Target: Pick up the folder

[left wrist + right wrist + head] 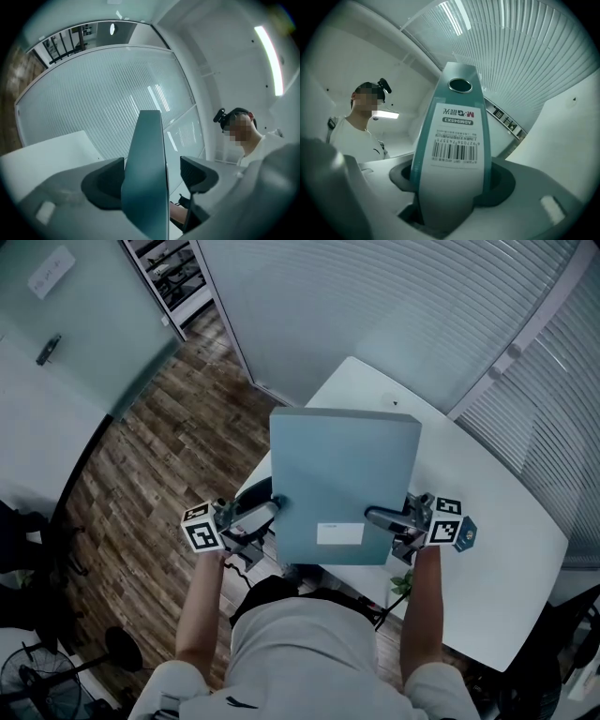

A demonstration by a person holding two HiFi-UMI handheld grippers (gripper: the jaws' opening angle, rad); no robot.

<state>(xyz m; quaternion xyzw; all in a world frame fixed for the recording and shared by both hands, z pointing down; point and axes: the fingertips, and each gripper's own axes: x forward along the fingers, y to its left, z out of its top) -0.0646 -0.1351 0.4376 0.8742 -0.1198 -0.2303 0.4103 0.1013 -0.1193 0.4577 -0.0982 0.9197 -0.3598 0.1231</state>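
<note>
Basically done: holding folder (pixel 343 474) off the table (pixel 506 540), clamped in right gripper (pixel 380 517) at 4 o'clock, loose in wide-open left gripper (pixel 267 511) at 8.

You wore a pale short-sleeved T-shirt (pixel 281 643) with a small dark logo (pixel 236 701) on it, and a black camera unit (pixel 220 116) was mounted on your head. Your left gripper (pixel 265 513) and right gripper (pixel 380 517) each had a light grey moulded body, dark matte pads (pixel 105 185) set inside the jaws, and a small white rectangular patch (pixel 553 208) on the housing. Each unit also carried a cube (pixel 202 529) faced with black-and-white square markers, and the right unit had a dark blue plate (pixel 466 533) fitted beside its cube.
</note>
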